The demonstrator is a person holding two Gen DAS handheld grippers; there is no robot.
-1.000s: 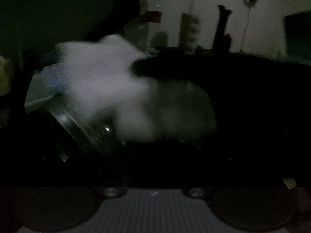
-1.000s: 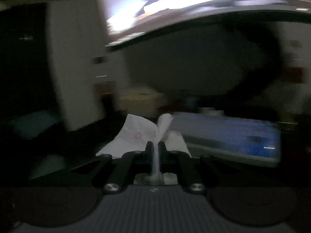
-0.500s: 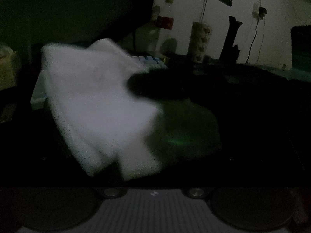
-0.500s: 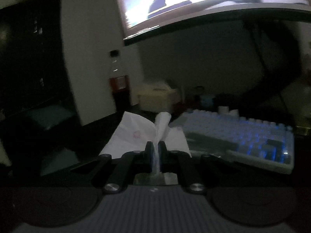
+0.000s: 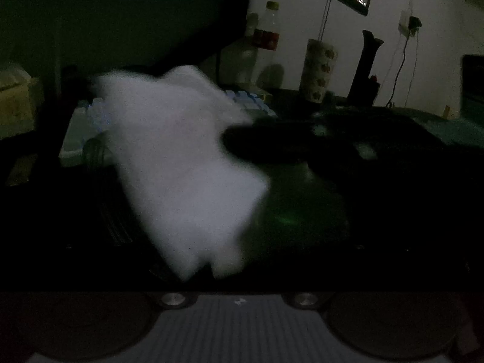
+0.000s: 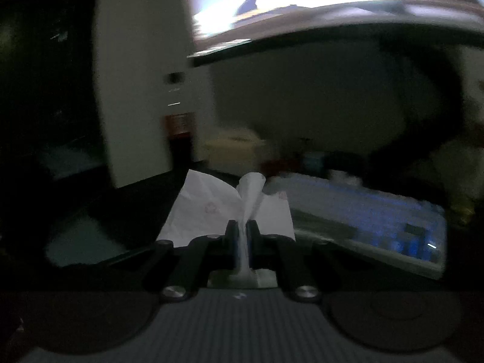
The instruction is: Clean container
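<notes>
Right tongs point(image 6: 242, 227) clamped on white tissue point(image 6: 211, 208); left tongs' state unclear.

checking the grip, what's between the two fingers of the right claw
A white tissue, pinched upright between the shut fingers of the right claw and fanning out beyond them. The right wrist view shows it.

The thin white paper tissue point(image 6: 211, 208) looked soft, matt and creased where the black matt plastic right tool point(image 6: 242, 230) pinched it. Beyond that tool to the right, a pale plastic keyboard point(image 6: 378, 220) glowed blue. Ahead of the left tool, the clear ribbed container point(image 5: 115, 211) looked glossy, dimly seen.
</notes>
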